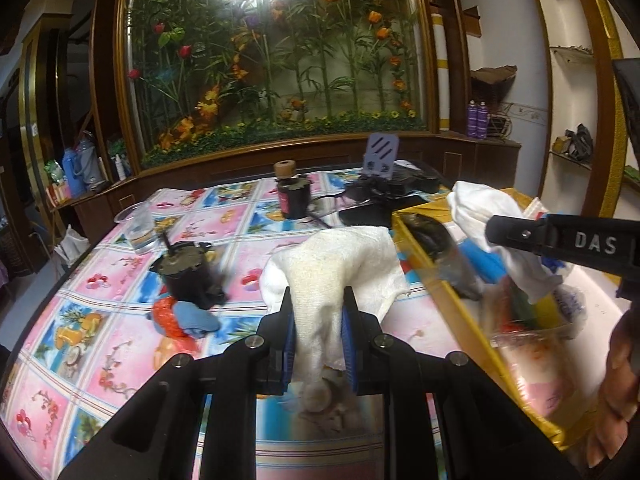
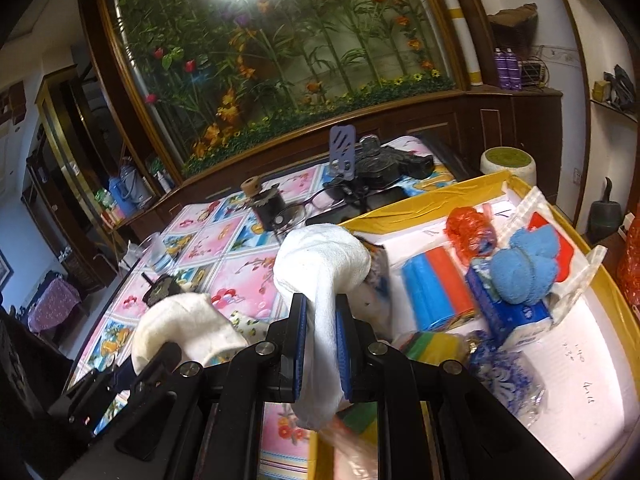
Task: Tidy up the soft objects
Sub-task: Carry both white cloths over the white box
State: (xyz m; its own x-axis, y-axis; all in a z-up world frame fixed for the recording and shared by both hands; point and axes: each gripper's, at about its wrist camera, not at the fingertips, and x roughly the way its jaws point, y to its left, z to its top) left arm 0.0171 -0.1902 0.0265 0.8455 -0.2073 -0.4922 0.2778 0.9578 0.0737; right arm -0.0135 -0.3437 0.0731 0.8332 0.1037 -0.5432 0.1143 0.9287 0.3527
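Note:
In the left wrist view my left gripper [image 1: 318,294] is shut on a cream-white towel [image 1: 340,256], which hangs bunched above the flowered tablecloth [image 1: 100,292]. To its right my right gripper [image 1: 496,230] is shut on a white cloth [image 1: 480,204] over the yellow box [image 1: 432,276]. Seen from the right wrist, my right gripper [image 2: 320,300] pinches that white cloth [image 2: 320,260] at the box's near-left edge [image 2: 420,196]. My left gripper [image 2: 160,356] with the cream towel [image 2: 180,328] is at lower left. A blue cloth [image 1: 196,314] and an orange net [image 1: 168,316] lie on the table.
The box holds a fluffy blue cloth [image 2: 524,268], a red net [image 2: 468,228], blue and red rolls [image 2: 436,288], a tissue pack [image 2: 508,316] and sponges [image 2: 432,340]. On the table stand a black jar [image 1: 192,276], a plastic cup [image 1: 138,226], a corked black cup [image 1: 294,196], glasses and a phone stand [image 1: 382,156].

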